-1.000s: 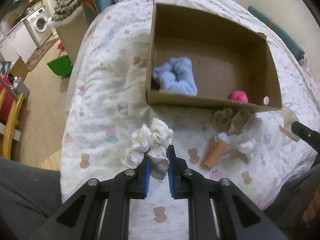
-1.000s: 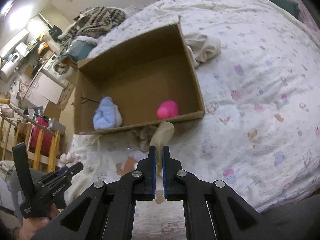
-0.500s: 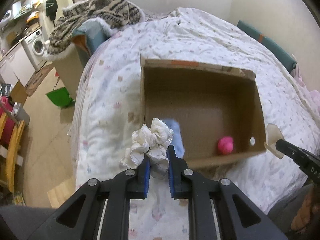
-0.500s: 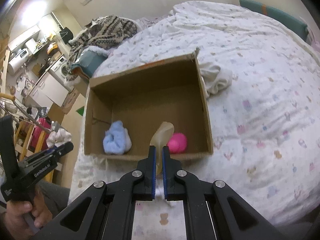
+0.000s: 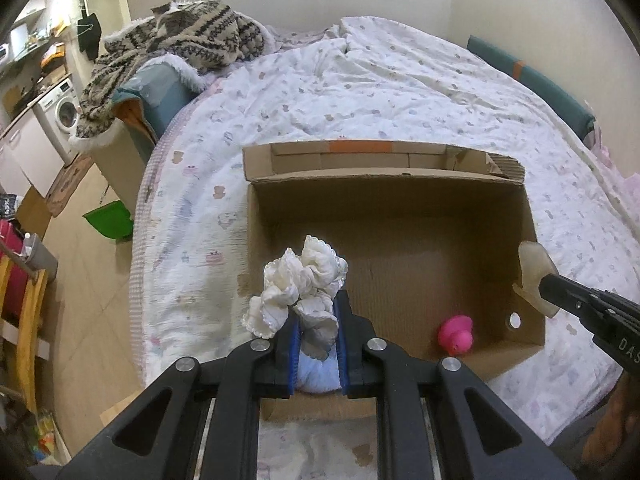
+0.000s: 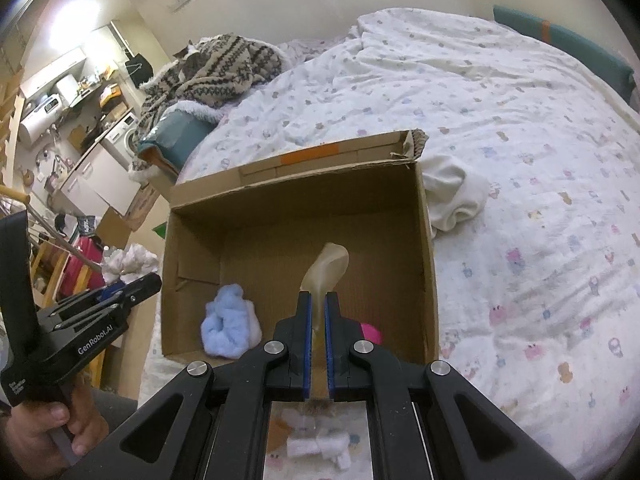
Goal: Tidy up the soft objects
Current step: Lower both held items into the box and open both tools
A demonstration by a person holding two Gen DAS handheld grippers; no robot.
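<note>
The white scrunchie (image 5: 301, 280), low centre in the left wrist view, is clamped in the left gripper (image 5: 316, 322) above the cardboard box's (image 5: 384, 190) near left corner. The right gripper (image 6: 317, 312) pinches a beige rubbery piece (image 6: 326, 266) over the box's middle. The step in hand looks like carrying both to drop: next, part the jaws over the bare floor. Inside lie one blue scrunchie (image 6: 229, 326) and one pink toy (image 5: 456, 332). Two items are held, two lie boxed.
</note>
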